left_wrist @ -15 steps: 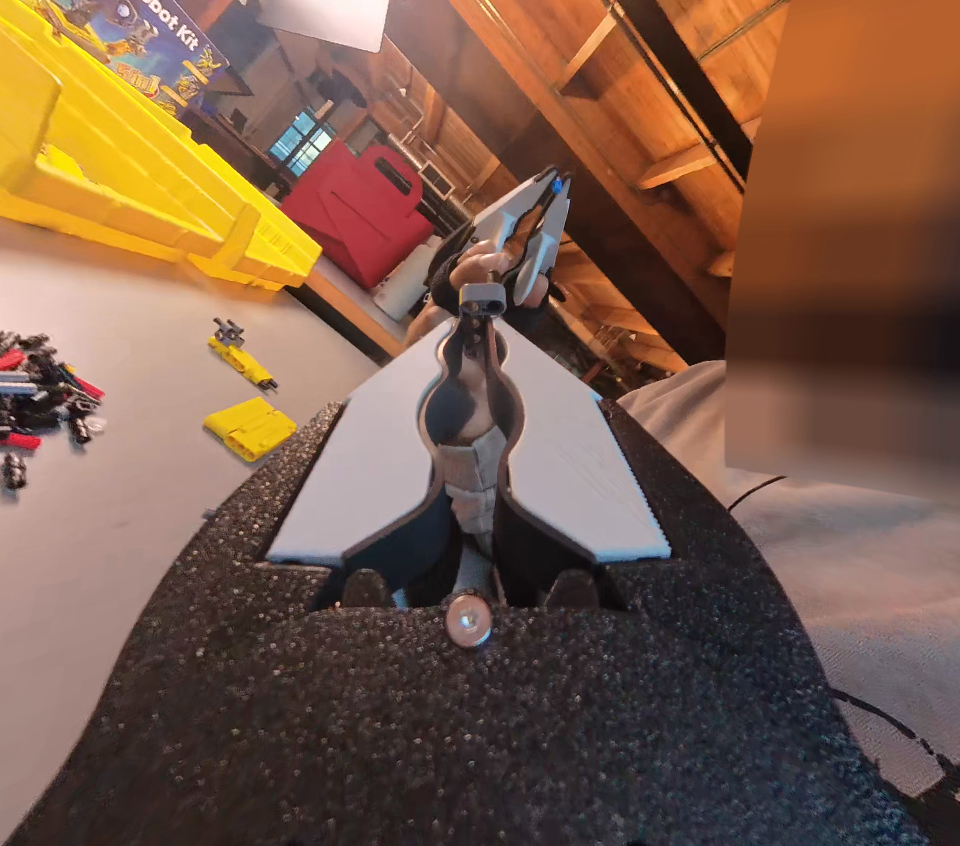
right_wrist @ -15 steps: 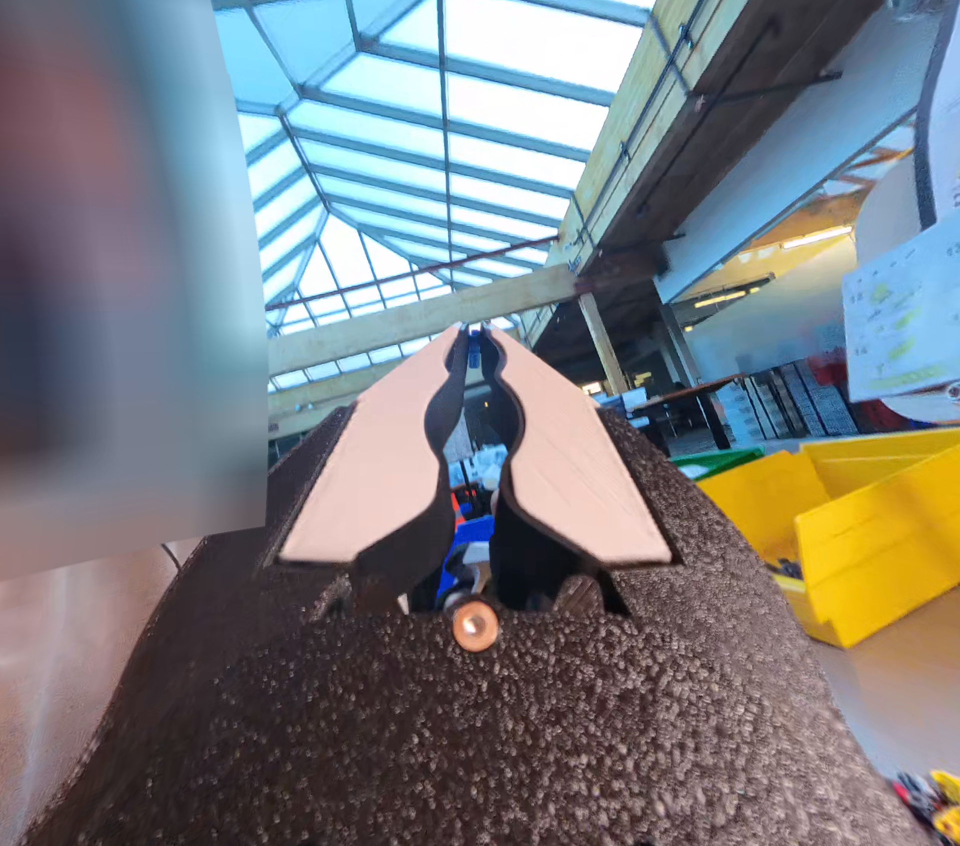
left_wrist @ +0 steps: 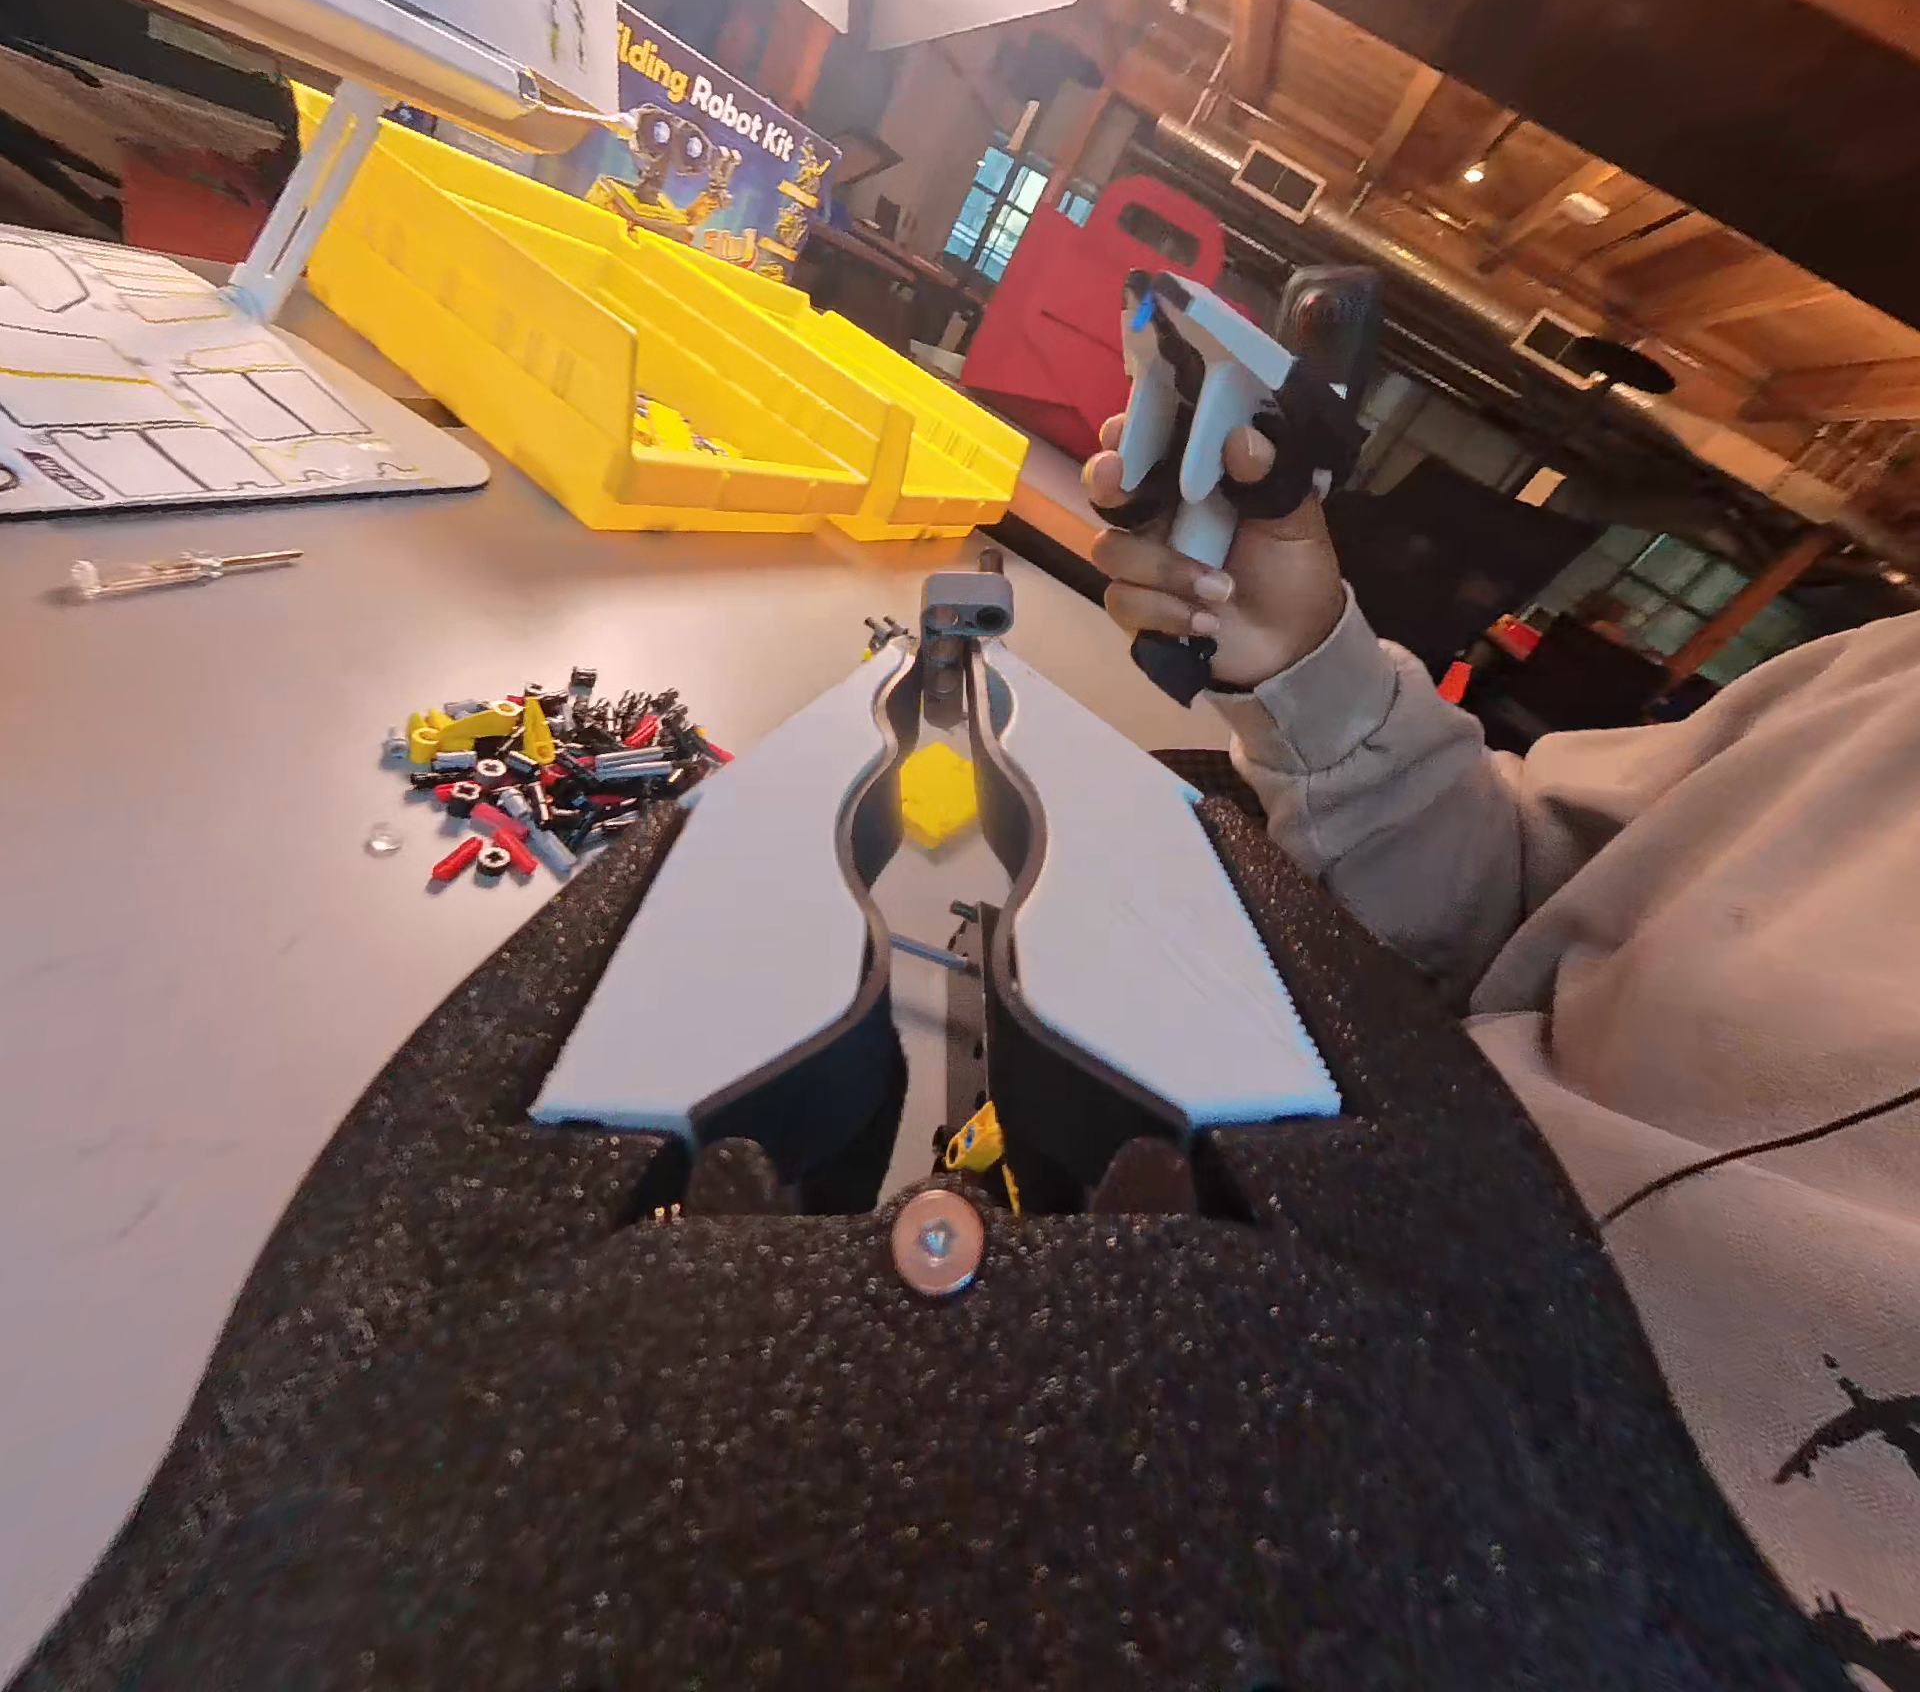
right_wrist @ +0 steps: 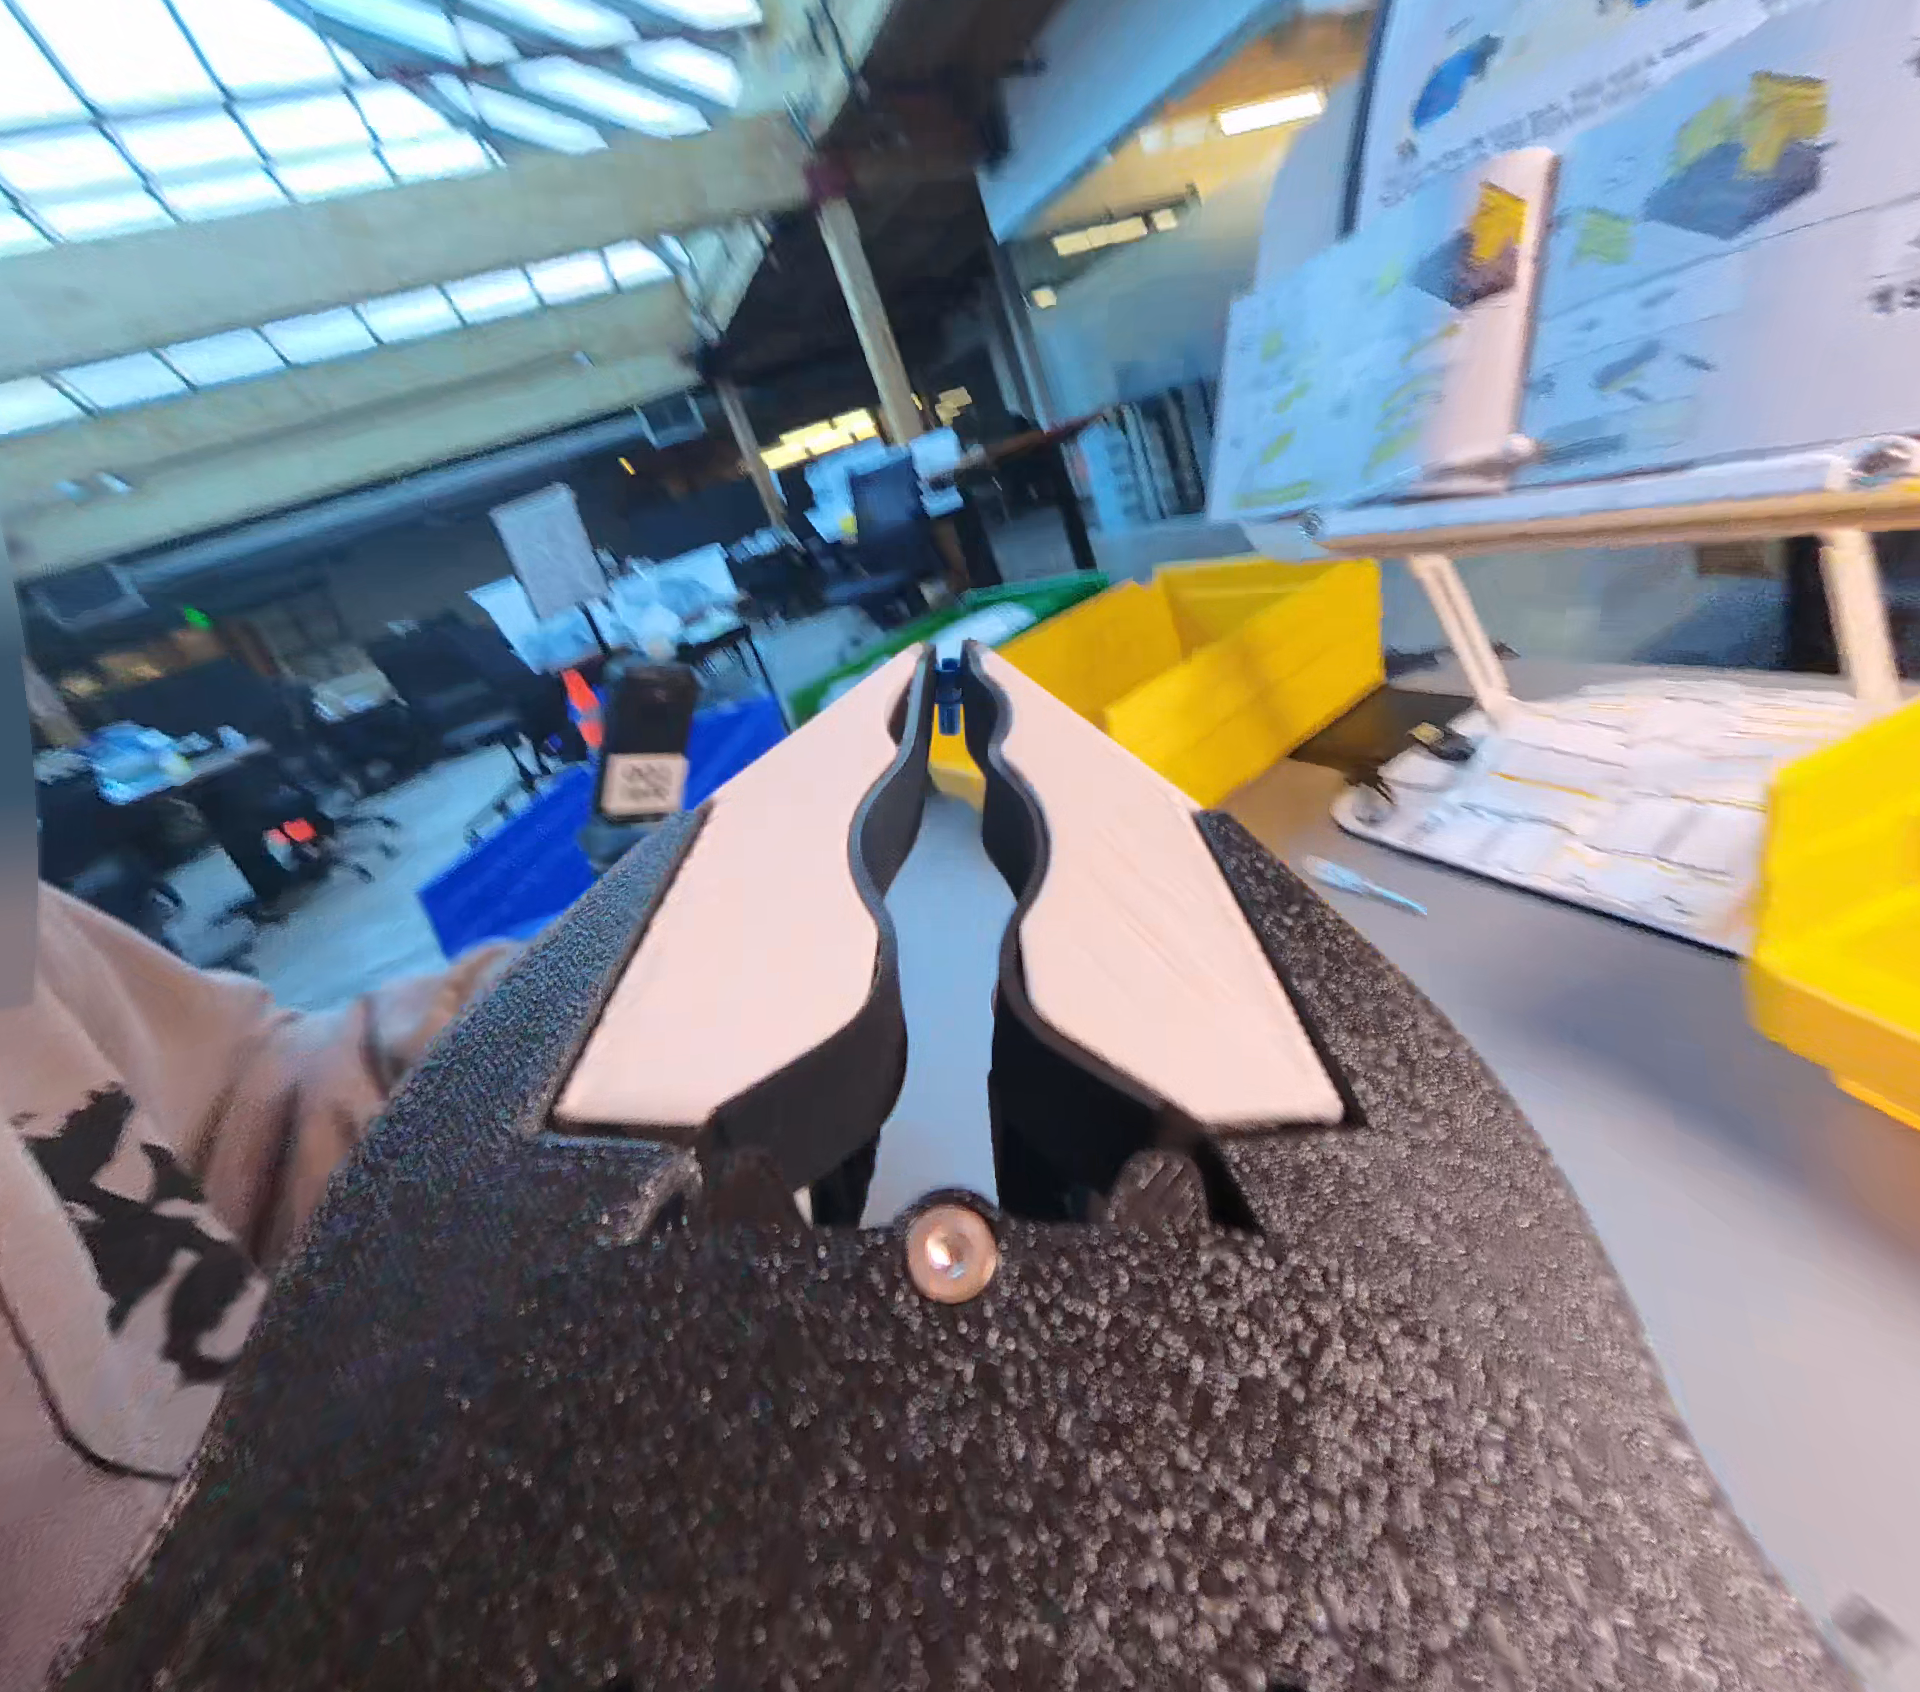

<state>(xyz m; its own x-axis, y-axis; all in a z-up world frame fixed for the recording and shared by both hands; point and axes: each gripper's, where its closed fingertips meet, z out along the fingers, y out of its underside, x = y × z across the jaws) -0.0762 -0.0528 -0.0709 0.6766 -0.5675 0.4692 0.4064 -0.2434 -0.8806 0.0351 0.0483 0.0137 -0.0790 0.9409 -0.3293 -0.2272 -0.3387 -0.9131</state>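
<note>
A grey surface fills the left half of the left wrist view, yellow bins along its far edge. The left gripper is clenched on a grey connector piece, just right of a pile of small parts. At centre right, the right gripper pinches a small blue pin in open air.
</note>
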